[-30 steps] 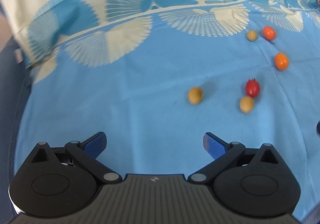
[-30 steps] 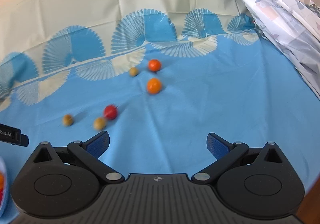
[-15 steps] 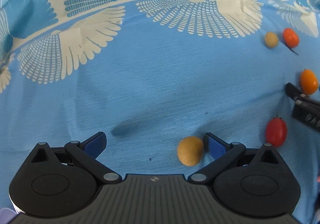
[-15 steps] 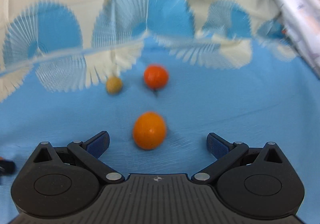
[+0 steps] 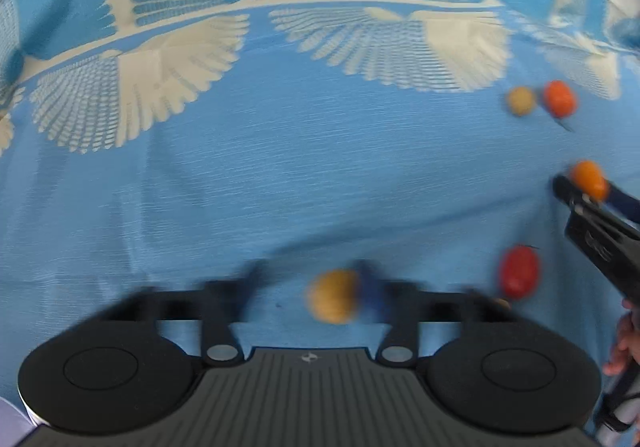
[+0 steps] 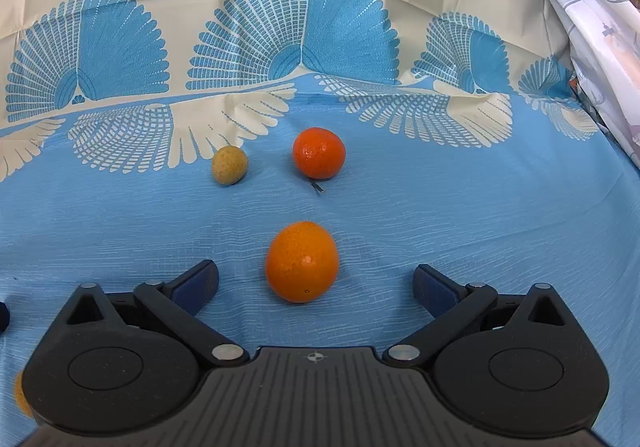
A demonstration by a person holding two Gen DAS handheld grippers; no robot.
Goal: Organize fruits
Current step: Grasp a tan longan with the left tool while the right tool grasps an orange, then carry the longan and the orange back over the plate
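Here the left gripper pinches a tan fruit; the right gripper's spread jaws are closing around an orange fruit, best kept centred.

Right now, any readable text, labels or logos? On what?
Print on the right gripper, side face, jaws closing around the orange: too blurred to read.
Small cross emblem on its body, same on the left gripper: no letters.
No other text.
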